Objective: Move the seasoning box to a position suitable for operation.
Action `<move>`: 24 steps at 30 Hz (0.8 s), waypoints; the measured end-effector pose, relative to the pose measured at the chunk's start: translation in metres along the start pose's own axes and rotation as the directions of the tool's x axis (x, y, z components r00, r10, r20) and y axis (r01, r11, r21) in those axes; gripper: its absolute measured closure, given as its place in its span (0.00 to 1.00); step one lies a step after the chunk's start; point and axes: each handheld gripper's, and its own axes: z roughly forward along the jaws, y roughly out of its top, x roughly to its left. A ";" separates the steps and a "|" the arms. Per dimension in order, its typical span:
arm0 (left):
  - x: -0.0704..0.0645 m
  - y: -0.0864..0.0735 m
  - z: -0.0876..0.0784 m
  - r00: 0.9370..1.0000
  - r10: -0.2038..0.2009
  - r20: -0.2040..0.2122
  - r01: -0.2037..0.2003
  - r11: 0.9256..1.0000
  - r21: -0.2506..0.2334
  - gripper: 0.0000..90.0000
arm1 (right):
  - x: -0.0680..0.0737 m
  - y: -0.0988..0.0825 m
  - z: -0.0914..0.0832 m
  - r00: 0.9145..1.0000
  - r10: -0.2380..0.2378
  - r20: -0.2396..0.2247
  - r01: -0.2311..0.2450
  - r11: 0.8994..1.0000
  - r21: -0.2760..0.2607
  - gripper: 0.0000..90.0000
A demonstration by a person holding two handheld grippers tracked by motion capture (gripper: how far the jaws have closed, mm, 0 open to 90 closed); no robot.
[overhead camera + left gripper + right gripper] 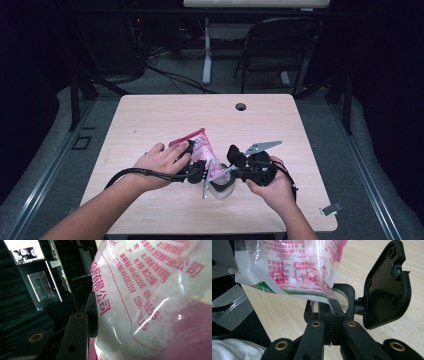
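Low in the frame of the high view, your two hands meet over the near middle of the counter [150, 115], with the printed plastic bag [202, 150] held up between them. Your right gripper [331, 308] has its fingers together, pinched on the bag's lower corner just above a clear round container [342, 296], whose black hinged lid [387, 285] stands open at the right of the right gripper view. Keep that pinch firm and steady; if it slips, the corner will likely drop off the container's mouth.

Your left gripper [192, 165] clamps the bag higher up: in the left gripper view one finger [91, 315] presses into the bag's side, the fingers part-way apart around its bulk, while the opposite finger is hidden behind the plastic. Squeeze gently here, since the white contents look loose. Tilt the bag slowly toward the pinched corner and keep that corner low over the container.

Farther off, a folding chair [280, 45] stands beyond the counter's far edge.
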 end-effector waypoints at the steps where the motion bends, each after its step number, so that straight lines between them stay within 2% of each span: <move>1: 0.000 0.000 0.000 1.000 0.009 -0.003 -0.009 1.000 0.006 0.74 | 0.000 0.000 0.000 1.000 0.003 -0.001 -0.003 1.000 -0.002 1.00; 12: 0.001 0.000 0.000 1.000 0.017 -0.002 -0.017 1.000 0.011 0.74 | 0.001 0.000 0.001 1.000 -0.001 0.003 0.001 1.000 0.001 1.00; 14: 0.001 0.001 -0.001 0.999 0.035 -0.009 -0.035 0.999 0.012 0.74 | 0.002 0.000 0.002 1.000 0.006 0.001 -0.006 1.000 -0.005 1.00; 24: 0.001 0.001 -0.001 0.999 0.047 -0.016 -0.047 0.999 0.018 0.75 | 0.001 0.000 0.002 1.000 0.002 -0.001 -0.002 1.000 0.000 1.00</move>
